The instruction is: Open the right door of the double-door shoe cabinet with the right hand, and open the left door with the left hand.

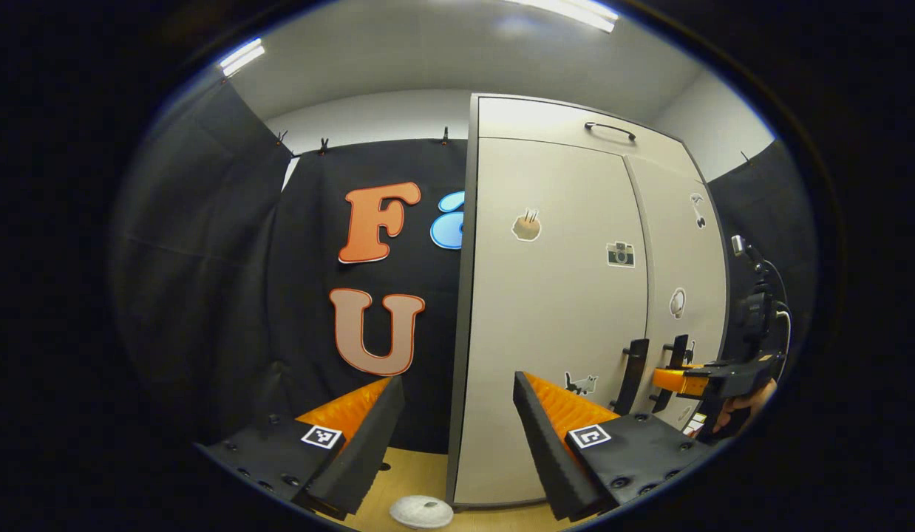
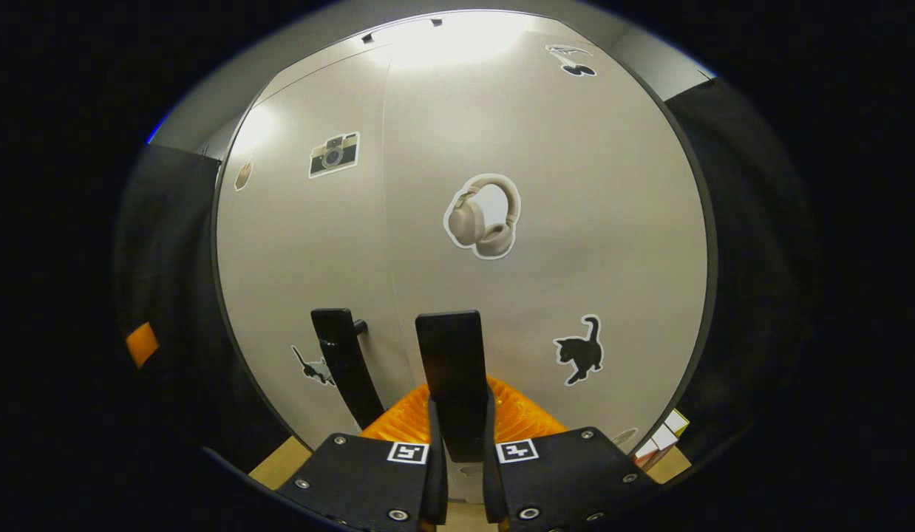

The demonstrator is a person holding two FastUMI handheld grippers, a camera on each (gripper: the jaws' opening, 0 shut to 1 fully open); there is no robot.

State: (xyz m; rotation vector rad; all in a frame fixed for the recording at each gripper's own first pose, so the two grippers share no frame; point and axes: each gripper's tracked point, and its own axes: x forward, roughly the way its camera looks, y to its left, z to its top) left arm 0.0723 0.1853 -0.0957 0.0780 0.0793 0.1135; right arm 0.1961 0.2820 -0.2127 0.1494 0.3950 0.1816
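- Right gripper [image 2: 457, 473]: fingers clamped on right door handle [image 2: 451, 369]; right door [image 2: 576, 244] looks closed.
- Left gripper [image 1: 457, 436]: fingers wide apart, well off left door handle [image 1: 633, 373].

Both grippers carry black screwed plates [image 2: 354, 473] with square coded tags [image 1: 321, 436].

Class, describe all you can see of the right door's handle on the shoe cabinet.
The right door handle is a flat, dark, upright bar, matte and plastic-looking, standing off the pale right door low down near its inner edge. The right gripper has its jaws closed on the handle's lower end. The door looks closed.
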